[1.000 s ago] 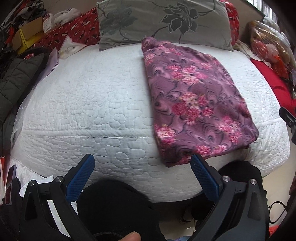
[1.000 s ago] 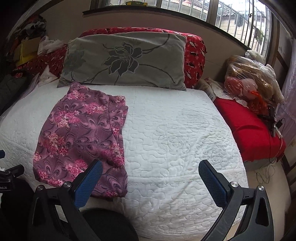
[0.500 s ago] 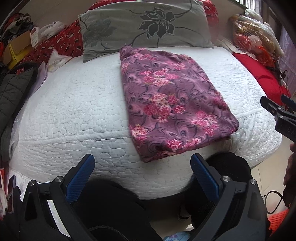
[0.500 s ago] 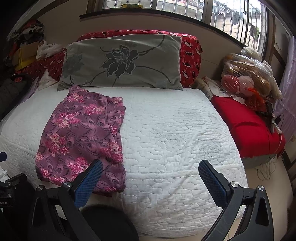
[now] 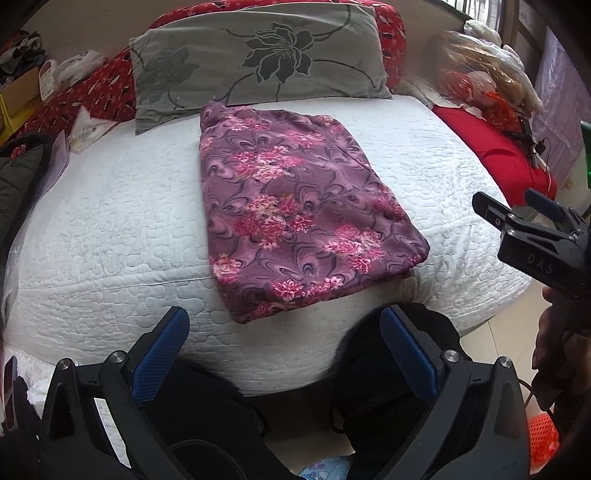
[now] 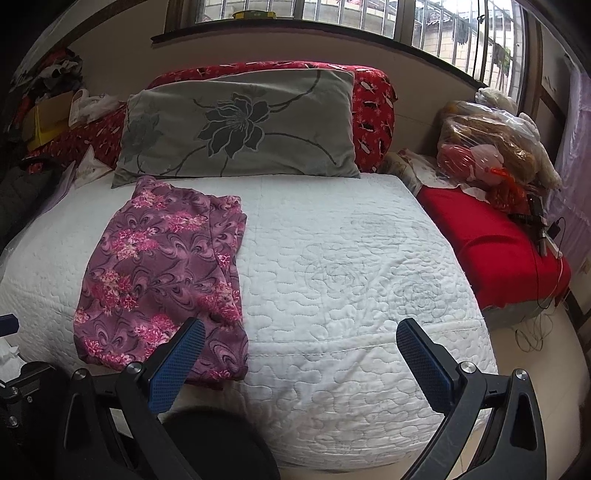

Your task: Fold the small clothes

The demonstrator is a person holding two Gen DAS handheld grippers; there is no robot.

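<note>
A big bed point(image 6: 332, 295) with a white bumpy quilt fills the room, and a gray pillow point(image 6: 240, 125) with a dark flower leans at its head, with a red patterned cushion point(image 6: 373, 110) behind it. A purple cloth with pink flowers point(image 5: 295, 210) lies folded flat on the bed, its far end just below the pillow and its near end at the front edge of the bed. To the right of the bed sits a red cushion point(image 6: 487, 236) with plastic bags point(image 6: 491, 147) piled behind it. The right view shows a barred window point(image 6: 369, 18) above the bed; the left view does not. The left view shows the right tool point(image 5: 517, 210) off to the side, held by a hand point(image 5: 561, 343), and an orange basket point(image 5: 543, 439) on the floor. The left tool point(image 5: 284, 350) is open wide and holds nothing, hanging in front of the bed. The right tool is also open wide and empty.
</note>
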